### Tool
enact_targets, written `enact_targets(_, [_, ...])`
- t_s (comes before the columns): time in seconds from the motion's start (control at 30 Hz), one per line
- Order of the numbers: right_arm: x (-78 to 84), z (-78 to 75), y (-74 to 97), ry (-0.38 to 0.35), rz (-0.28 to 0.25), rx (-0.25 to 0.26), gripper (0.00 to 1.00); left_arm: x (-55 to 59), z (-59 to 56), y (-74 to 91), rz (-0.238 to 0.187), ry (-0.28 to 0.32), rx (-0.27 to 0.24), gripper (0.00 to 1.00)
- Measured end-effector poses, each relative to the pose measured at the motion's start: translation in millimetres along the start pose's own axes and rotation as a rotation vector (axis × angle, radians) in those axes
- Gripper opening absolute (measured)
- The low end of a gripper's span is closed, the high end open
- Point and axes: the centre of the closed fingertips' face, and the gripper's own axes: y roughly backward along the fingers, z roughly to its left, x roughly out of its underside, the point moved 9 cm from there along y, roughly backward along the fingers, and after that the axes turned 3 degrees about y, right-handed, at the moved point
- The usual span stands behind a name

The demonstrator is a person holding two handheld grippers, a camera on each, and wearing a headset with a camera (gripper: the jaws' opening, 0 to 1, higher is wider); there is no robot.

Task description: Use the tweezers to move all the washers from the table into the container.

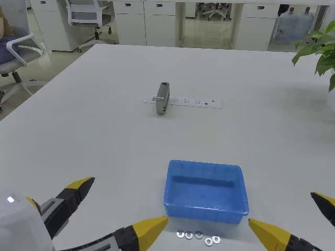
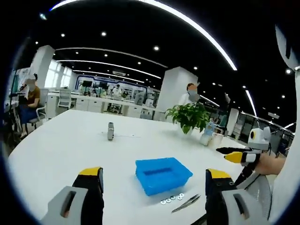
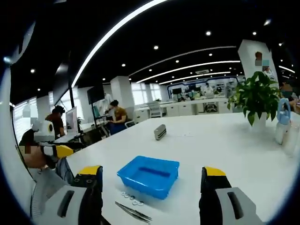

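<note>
A blue container (image 1: 205,191) sits on the white table near its front edge. Several small metal washers (image 1: 199,236) lie in a short row just in front of it. In the left gripper view the washers (image 2: 172,199) lie beside metal tweezers (image 2: 186,202), which rest flat on the table. My left gripper (image 1: 120,207) is open to the left of the container, holding nothing. My right gripper (image 1: 294,217) is open to the right of it, also holding nothing. The right gripper view has the container (image 3: 149,176), washers (image 3: 130,197) and tweezers (image 3: 133,212) ahead of the open jaws.
A grey block (image 1: 163,98) lies on a white power strip (image 1: 201,102) at mid-table. A potted plant (image 1: 320,49) stands at the far right edge. Office chairs (image 1: 86,15) and cabinets stand beyond the table. People sit at desks in the distance.
</note>
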Motion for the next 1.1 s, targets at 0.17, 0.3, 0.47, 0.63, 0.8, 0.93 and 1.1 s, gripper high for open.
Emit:
enact_targets(0.17, [-0.6, 0.7, -2.7, 0.001, 0.001, -0.012, 0.86, 2.7, 1.1, 1.9, 0.002, 0.001, -0.012, 0.98])
enact_targets(0.3, [-1.6, 1.4, -5.2, 0.009, 0.005, -0.023, 0.86, 3.8, 1.7, 5.0, -0.007, 0.010, -0.022, 0.98])
enact_targets(0.47, [-4.2, 2.3, -7.0, 0.019, 0.003, -0.031, 0.86, 4.5, 3.0, 7.7, -0.011, 0.013, -0.032, 0.97])
enact_targets(0.63, [-3.0, 3.3, -5.9, 0.019, 0.010, -0.033, 0.86, 5.1, 2.7, 8.2, -0.009, 0.015, -0.034, 0.97])
enact_targets(0.8, [-2.1, 4.3, -3.7, 0.021, 0.016, -0.032, 0.86, 6.2, 0.5, 7.4, -0.003, 0.016, -0.027, 0.97])
enact_targets(0.93, [-2.3, 3.5, -0.8, 0.022, 0.016, -0.015, 0.86, 6.5, -0.8, 2.3, 0.012, 0.013, -0.010, 0.96])
enact_targets(1.1, [-1.9, 1.9, 2.7, 0.020, 0.014, 0.003, 0.86, 1.4, -1.2, -5.8, 0.019, -0.003, 0.022, 0.96])
